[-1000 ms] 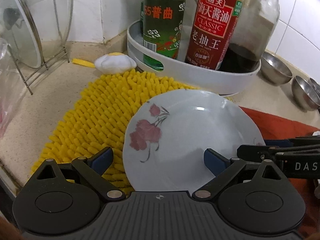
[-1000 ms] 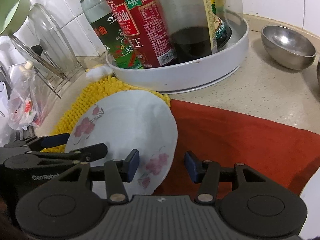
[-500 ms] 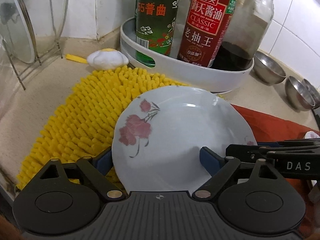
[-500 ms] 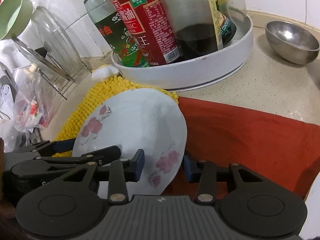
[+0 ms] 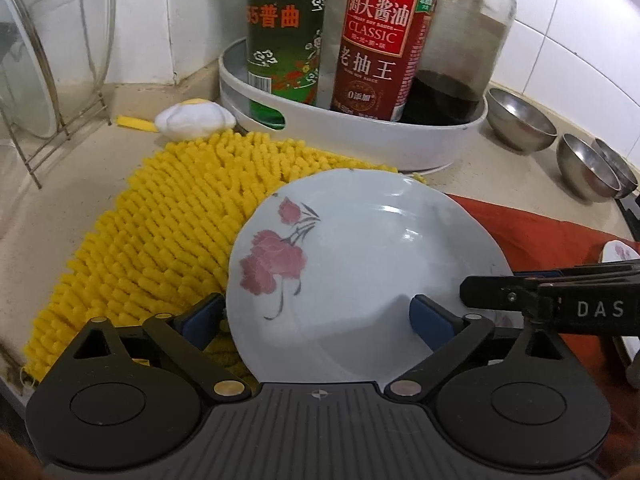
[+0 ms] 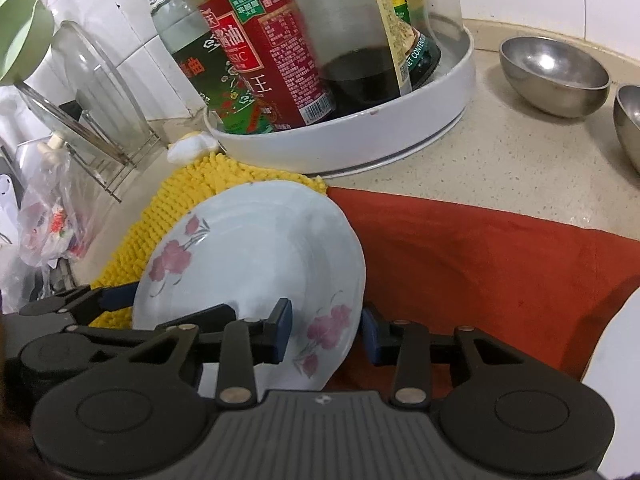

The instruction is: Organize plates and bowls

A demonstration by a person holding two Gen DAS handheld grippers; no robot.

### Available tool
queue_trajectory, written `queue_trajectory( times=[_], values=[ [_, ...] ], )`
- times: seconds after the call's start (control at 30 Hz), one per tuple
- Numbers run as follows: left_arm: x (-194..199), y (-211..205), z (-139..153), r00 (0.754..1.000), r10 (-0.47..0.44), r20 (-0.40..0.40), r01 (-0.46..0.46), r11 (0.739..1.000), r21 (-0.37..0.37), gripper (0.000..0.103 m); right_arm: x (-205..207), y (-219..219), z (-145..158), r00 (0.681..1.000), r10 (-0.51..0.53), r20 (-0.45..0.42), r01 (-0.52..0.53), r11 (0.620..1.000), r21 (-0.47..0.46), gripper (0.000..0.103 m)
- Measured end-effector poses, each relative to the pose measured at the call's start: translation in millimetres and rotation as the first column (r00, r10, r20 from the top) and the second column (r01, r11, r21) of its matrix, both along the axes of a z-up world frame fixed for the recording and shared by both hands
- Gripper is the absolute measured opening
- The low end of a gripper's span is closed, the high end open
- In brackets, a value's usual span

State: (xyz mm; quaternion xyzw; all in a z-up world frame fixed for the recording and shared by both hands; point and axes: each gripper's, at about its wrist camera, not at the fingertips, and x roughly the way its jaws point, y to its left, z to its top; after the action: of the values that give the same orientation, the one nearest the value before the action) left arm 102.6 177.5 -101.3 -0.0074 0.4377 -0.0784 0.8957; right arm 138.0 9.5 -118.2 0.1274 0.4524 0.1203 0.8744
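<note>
A white plate with pink flowers [image 5: 360, 264] is tilted up off the yellow mat [image 5: 168, 216] and the red cloth [image 5: 532, 232]. My left gripper [image 5: 316, 316] is open, one finger under the plate's left rim and one over its face. My right gripper [image 6: 326, 330] straddles the plate's right rim [image 6: 332, 320], one finger on each side, with a gap still showing at the rim. Steel bowls [image 5: 520, 122] sit at the far right; they also show in the right wrist view [image 6: 554, 74].
A white round tray [image 5: 352, 128] holds sauce bottles [image 5: 376, 36] behind the plate. A wire rack with glass lids [image 5: 52, 52] stands at the left. A white and yellow sponge toy [image 5: 194, 120] lies by the tray. Another flowered plate's edge [image 5: 618, 252] shows at the right.
The plate has been tipped up further and lifted at its right side. My right gripper has narrowed around its rim. Both grippers shifted slightly toward the tray.
</note>
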Motion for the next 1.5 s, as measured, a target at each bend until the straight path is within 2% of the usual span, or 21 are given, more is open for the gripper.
queue_trajectory(
  times=[0.2, 0.53, 0.63, 0.7, 0.83, 1.03, 1.5],
  values=[
    [-1, -4, 0, 1.000, -0.003, -0.006, 0.003, 1.000, -0.015, 0.096, 0, -1, 0, 1.000, 0.009, 0.007, -0.009, 1.000, -0.005, 0.032],
    [-8, -7, 6, 0.999, 0.017, -0.029, -0.018, 1.000, -0.024, 0.096, -7, -1, 6, 1.000, 0.007, 0.023, -0.007, 1.000, -0.031, 0.030],
    [-11, -8, 2, 0.999, -0.005, -0.036, 0.005, 1.000, -0.020, 0.096, -9, -2, 7, 1.000, 0.007, 0.021, -0.006, 0.999, -0.035, 0.030],
    [-12, -9, -1, 1.000, -0.025, -0.020, 0.024, 1.000, -0.008, 0.098, -6, -4, 2, 1.000, 0.005, 0.007, -0.005, 1.000, -0.022, 0.031],
    [-8, -4, -4, 1.000, -0.020, -0.009, 0.020, 0.999, -0.028, 0.101, -6, -4, 1, 1.000, 0.009, 0.011, -0.009, 1.000, -0.011, 0.033],
    [-8, -7, -5, 1.000, -0.025, 0.002, 0.025, 0.999, -0.043, 0.099, -8, -6, 0, 1.000, 0.005, 0.021, -0.005, 1.000, -0.005, 0.031],
    [-17, -15, 7, 1.000, -0.007, 0.001, 0.007, 1.000, -0.022, 0.096, -11, -10, 6, 0.999, -0.019, 0.029, 0.019, 1.000, -0.006, 0.030]
  ],
)
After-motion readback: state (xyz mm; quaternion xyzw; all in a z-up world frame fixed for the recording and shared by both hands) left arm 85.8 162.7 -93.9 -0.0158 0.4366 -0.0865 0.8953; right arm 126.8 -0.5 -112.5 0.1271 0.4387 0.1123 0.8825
